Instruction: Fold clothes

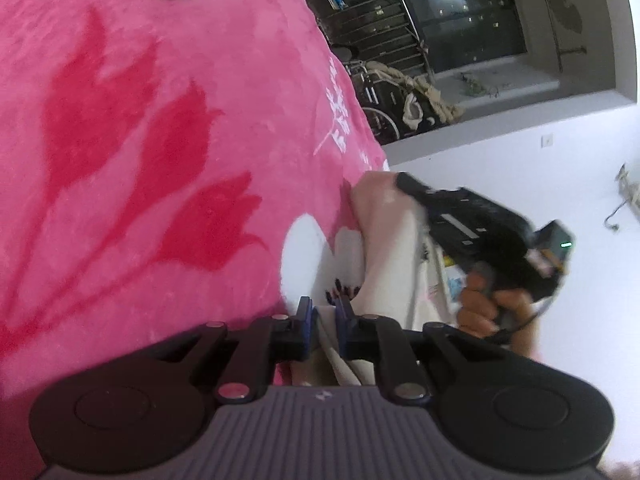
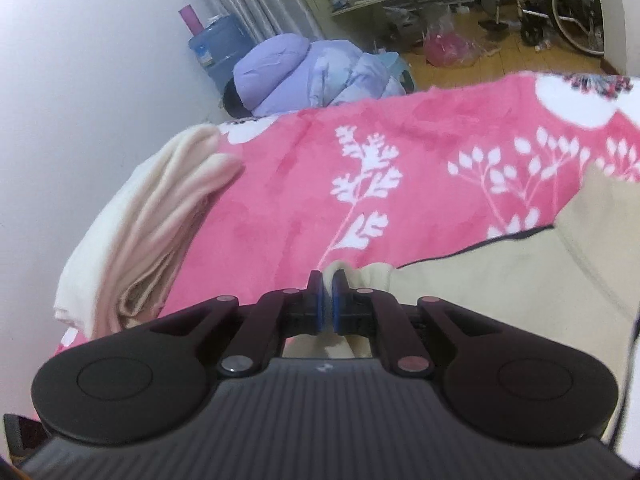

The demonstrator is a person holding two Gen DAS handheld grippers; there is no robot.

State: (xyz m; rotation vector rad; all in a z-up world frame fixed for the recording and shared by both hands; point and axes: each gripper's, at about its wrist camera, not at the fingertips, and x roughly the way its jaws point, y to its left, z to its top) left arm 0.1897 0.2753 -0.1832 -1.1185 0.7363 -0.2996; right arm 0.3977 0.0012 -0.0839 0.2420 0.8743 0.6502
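Observation:
A cream garment (image 2: 500, 276) with a thin dark trim hangs lifted above the pink flowered blanket (image 2: 304, 184). My right gripper (image 2: 327, 304) is shut on a bunched cream edge of it. In the left wrist view the same cream garment (image 1: 388, 256) stretches between both tools. My left gripper (image 1: 322, 320) is shut on its white edge. The right gripper (image 1: 404, 182) pinches the upper corner there, held by a hand (image 1: 486, 308).
A folded cream garment (image 2: 152, 224) lies on the blanket's left edge by the white wall. Beyond the bed sit a lilac puffer jacket (image 2: 304, 72), a blue water jug (image 2: 216, 48) and a wheelchair (image 2: 576, 8).

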